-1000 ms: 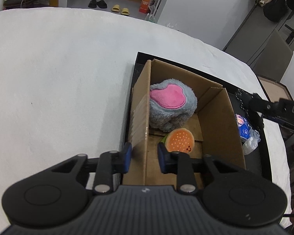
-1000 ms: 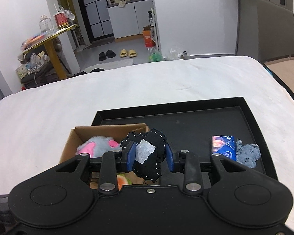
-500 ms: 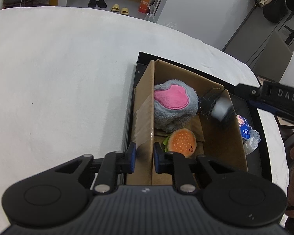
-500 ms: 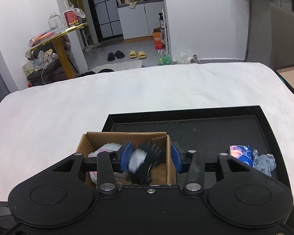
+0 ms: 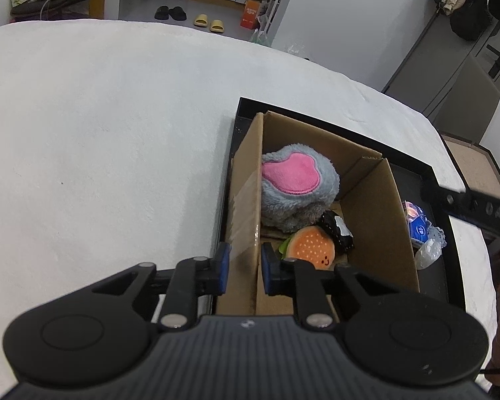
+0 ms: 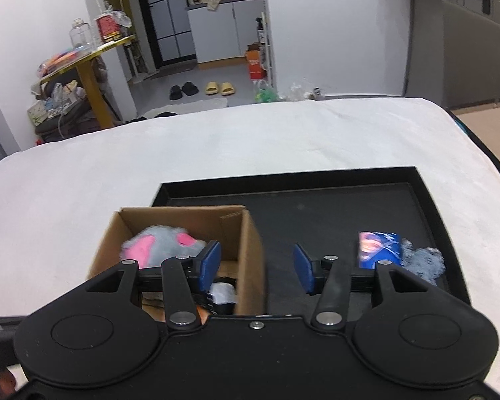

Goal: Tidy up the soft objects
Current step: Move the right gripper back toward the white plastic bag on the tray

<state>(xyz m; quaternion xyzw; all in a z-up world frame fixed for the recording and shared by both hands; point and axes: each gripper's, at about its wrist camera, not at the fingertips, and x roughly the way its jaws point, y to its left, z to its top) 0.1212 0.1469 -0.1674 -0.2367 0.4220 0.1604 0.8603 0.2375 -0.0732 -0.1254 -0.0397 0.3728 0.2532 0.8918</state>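
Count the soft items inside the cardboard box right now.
3. A grey-and-pink plush at the far end, an orange burger plush at the near end, and a black pouch beside the burger. Something smaller could be hidden underneath.

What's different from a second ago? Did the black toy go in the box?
Yes. The right gripper let go of the black plush, which dropped into the cardboard box beside the burger toy; its jaws are opening, nothing between them. The left gripper closed onto the box's wall. The grey and pink plush, blue packet and tray stayed put.
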